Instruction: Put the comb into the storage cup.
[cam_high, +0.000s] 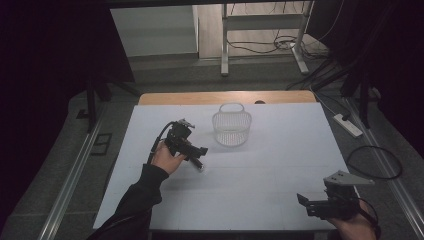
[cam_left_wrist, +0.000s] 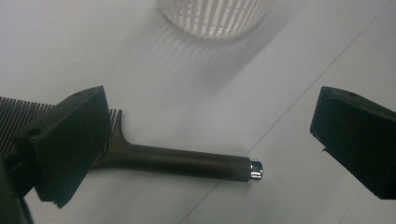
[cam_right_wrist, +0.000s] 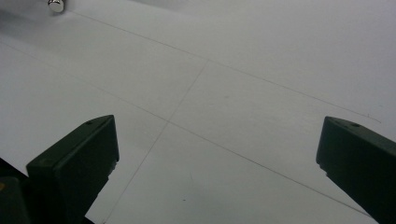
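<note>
So we've got the left gripper (cam_high: 196, 156) hovering right over the comb (cam_left_wrist: 177, 161), jaws spread wide with nothing in them yet, and the comb lies flat on the white table (cam_high: 280, 150) just near-left of the white basket (cam_high: 231, 128). In the left gripper view its long axis runs across between the jaws rather than square to them, teeth under one jaw and the chrome-tipped handle toward the other, so we'd guess a wrist turn before closing. Our right gripper (cam_high: 320, 205) sits wide open at the near right, well apart, so the left one is nearer.

One comb (cam_left_wrist: 187, 161), one white basket (cam_high: 231, 128) (slatted), two tongs.
</note>
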